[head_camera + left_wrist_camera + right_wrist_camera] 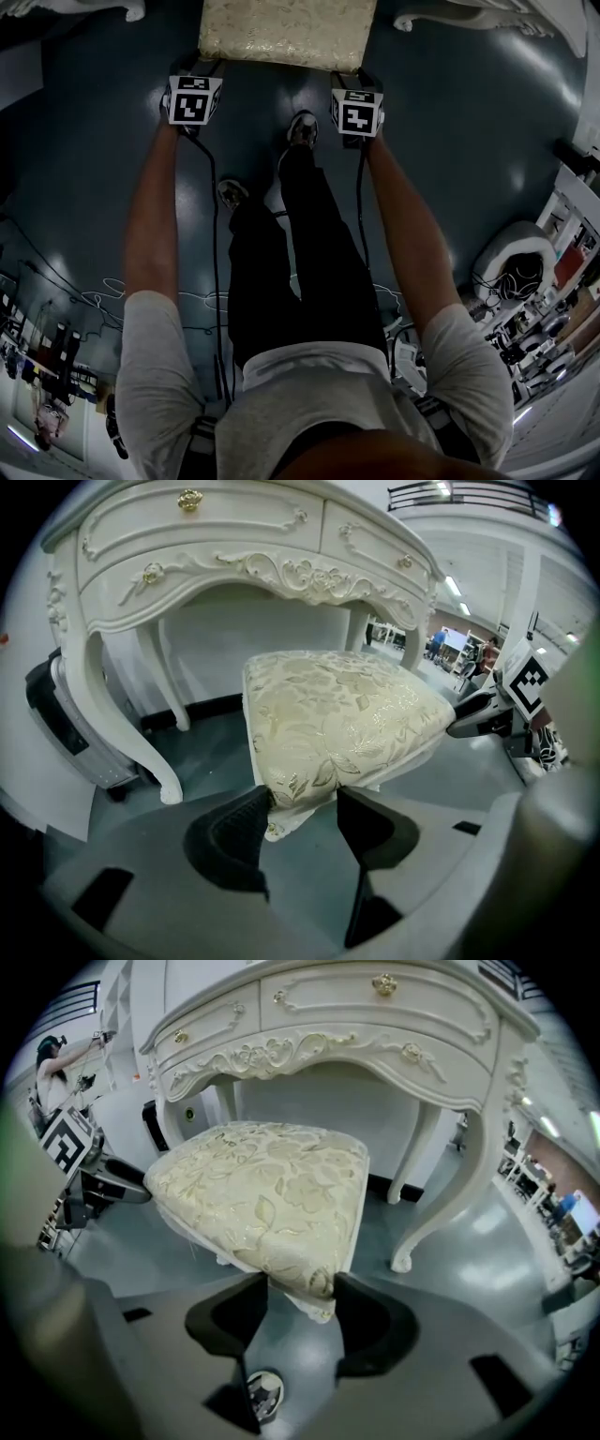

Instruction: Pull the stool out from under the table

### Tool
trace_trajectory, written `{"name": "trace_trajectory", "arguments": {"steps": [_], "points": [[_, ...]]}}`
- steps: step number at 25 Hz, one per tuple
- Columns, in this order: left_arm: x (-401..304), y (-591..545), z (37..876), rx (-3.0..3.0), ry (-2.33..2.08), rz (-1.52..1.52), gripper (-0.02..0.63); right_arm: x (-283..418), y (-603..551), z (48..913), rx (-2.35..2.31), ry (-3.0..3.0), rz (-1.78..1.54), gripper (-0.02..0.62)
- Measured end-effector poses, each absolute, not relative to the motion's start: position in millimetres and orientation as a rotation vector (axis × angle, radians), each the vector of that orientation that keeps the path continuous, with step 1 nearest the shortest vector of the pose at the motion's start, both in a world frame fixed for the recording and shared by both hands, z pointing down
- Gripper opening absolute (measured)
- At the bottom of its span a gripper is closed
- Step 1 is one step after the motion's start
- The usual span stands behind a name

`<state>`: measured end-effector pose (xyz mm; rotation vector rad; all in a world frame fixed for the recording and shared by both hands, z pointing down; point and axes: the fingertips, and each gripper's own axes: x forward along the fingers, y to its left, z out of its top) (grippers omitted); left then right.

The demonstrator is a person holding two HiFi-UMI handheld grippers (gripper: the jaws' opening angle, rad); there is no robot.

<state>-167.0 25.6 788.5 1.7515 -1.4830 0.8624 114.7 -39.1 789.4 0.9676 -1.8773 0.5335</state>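
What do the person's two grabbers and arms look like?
The left gripper and right gripper each carry a white cube with black square markers, and have chunky black jaws on a grey body. A black cable trails from each. The person wears a light grey T-shirt with short sleeves.

One stool, one white table, two claws, left claw and right claw, two shoes

Stool is sitting on the floor just in front of the surface, left gripper and right gripper jaws clamping its near corners.
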Motion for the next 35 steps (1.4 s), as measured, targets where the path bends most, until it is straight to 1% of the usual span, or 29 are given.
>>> {"name": "trace_trajectory", "arguments": {"steps": [14, 35], "points": [[-144.6, 64.3, 789.6, 1.672, -1.490, 0.802, 0.235, 129.5, -26.9, 791.3, 0.880, -1.856, 0.505, 0.227], [-142.5, 102.2, 792.8, 1.689, -1.457, 0.884, 0.230, 138.0, 23.5, 794.6, 0.895, -1.817, 0.538, 0.224]]}}
